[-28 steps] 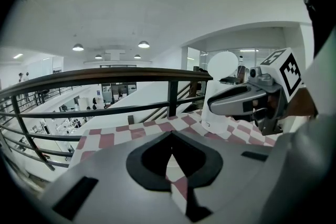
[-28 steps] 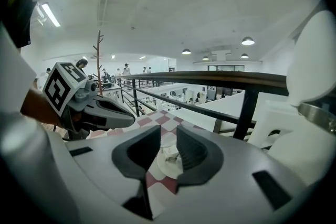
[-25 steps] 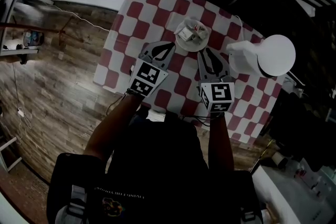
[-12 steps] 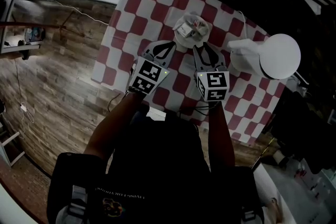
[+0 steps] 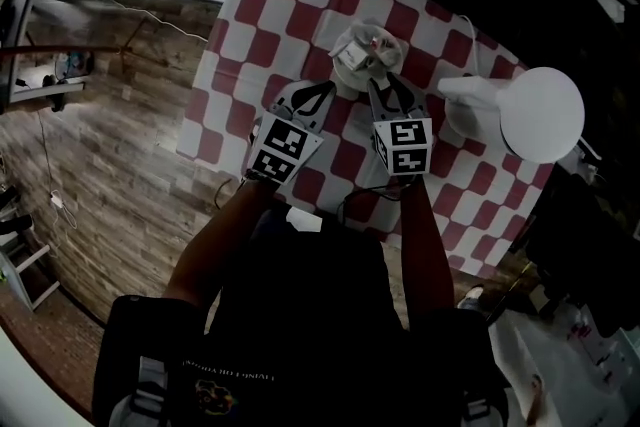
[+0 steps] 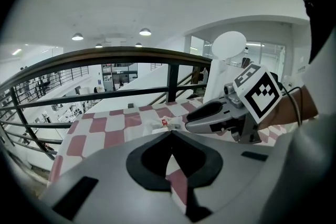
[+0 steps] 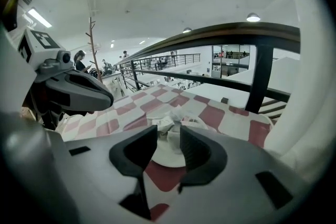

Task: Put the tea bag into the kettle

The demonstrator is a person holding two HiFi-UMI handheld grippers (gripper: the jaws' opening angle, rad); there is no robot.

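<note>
On the right gripper (image 7: pixel 168 131) the fingers stand spread, just opened wider, pinching nothing. The tea bag (image 7: pixel 173 117) lies just beyond them on the saucer (image 7: pixel 169 155). The left gripper (image 6: pixel 170 132) has its fingers pressed together, empty, beside the saucer. The kettle (image 5: pixel 520 110) stands right of the saucer on the checked surface (image 5: pixel 290 5). By my judgement every step remains: pinch, carry, drop. The bag's red tag (image 6: pixel 164 122) is unreadable.

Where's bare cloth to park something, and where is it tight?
Free: the checked cloth from the plate out to the table's left edge, and the corner on the kettle's near side. Tight: the plate's near rim, where the shut left gripper and the right gripper, whose jaws have just been opening on nothing, crowd in; also the plate-kettle gap.
</note>
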